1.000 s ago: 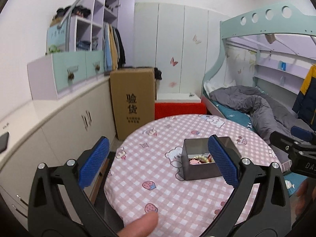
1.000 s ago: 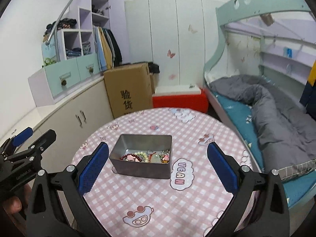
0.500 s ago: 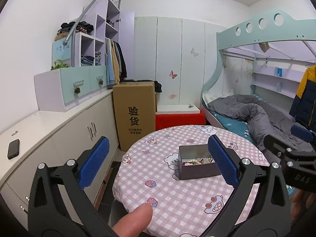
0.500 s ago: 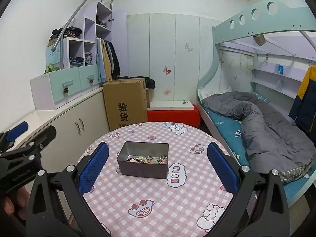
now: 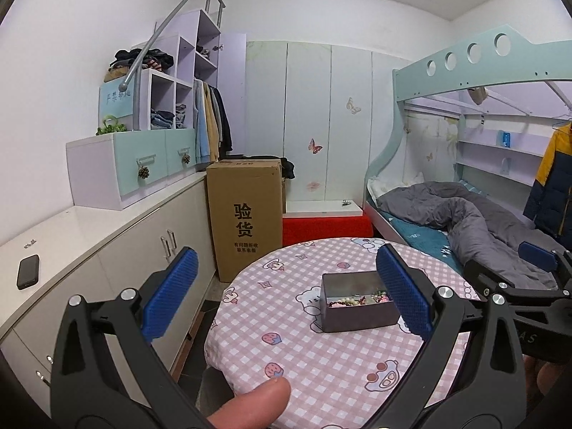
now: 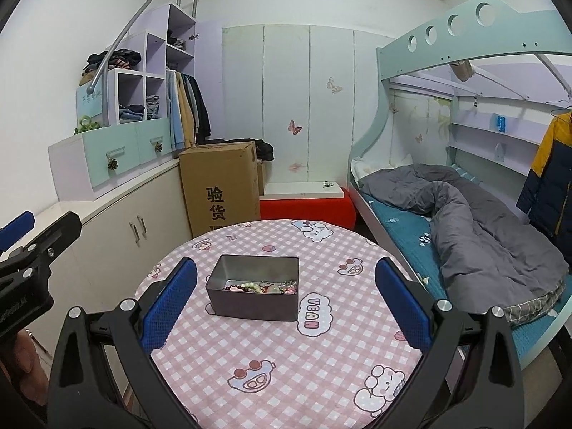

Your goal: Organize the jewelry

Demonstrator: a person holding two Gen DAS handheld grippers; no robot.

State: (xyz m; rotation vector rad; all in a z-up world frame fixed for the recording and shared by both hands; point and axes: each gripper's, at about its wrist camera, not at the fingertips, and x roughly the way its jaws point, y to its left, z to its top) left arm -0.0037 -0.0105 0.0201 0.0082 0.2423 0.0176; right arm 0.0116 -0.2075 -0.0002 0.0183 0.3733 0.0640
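A grey metal tin [image 6: 255, 295] stands near the middle of a round table with a pink checked cloth [image 6: 286, 357]. It holds a tangle of bead bracelets and other jewelry [image 6: 262, 287]. The tin also shows in the left wrist view [image 5: 357, 302], with the jewelry [image 5: 357, 299] inside. My left gripper [image 5: 286, 295] is open and empty, held back from the table's left edge. My right gripper [image 6: 286, 295] is open and empty, above the table's near side, short of the tin. Each gripper shows at the edge of the other's view.
A low white cabinet run [image 5: 118, 236] with a dark phone [image 5: 28, 271] on top lines the left wall. A tall cardboard box [image 5: 245, 214] and a red bench [image 5: 325, 228] stand behind the table. A bunk bed with a grey duvet [image 6: 464, 221] is at the right.
Both grippers have pulled back and risen from the table, so the tin looks smaller and farther. Both stay open and empty.
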